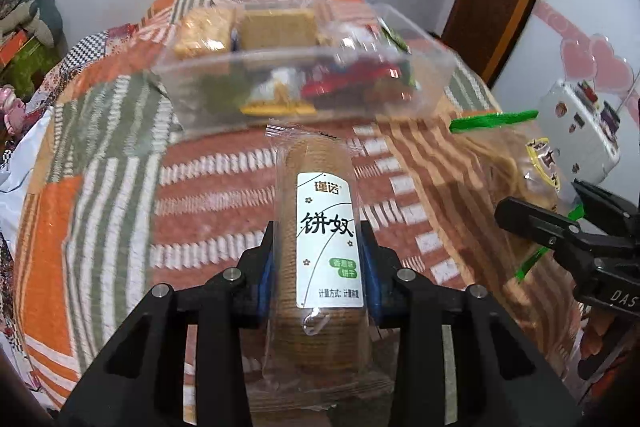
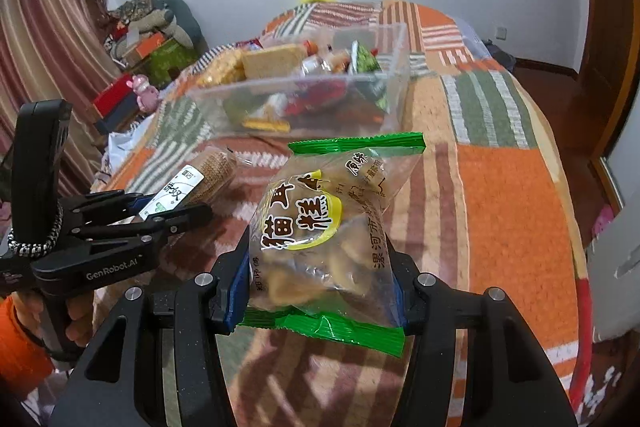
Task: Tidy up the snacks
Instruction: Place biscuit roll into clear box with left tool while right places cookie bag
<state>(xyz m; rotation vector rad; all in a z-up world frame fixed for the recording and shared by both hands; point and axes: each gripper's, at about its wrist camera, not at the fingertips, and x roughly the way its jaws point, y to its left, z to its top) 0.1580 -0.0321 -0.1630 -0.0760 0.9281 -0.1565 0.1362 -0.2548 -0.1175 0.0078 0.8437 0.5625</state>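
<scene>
Biscuit roll [image 1: 320, 227] clamped in left tool [image 1: 320, 267]; cake bag [image 2: 324, 227] clamped in right tool [image 2: 320, 291]. Snack bin [image 2: 394, 75] mid-bed [image 2: 500, 187], ahead of both.

Bin [image 1: 424, 75] [image 2: 396, 67]: on the bed [image 1: 200, 187] [image 2: 512, 195], toward its far edge, snacks piled in it.
Biscuit roll [image 1: 320, 227] [image 2: 208, 175]: between the left gripper's [image 1: 320, 267] [image 2: 176, 211] fingers, before the bin.
Snack bag [image 2: 320, 227] [image 1: 516, 163]: between the right gripper's [image 2: 320, 287] [image 1: 560, 223] fingers, right of the roll, before the bin.
</scene>
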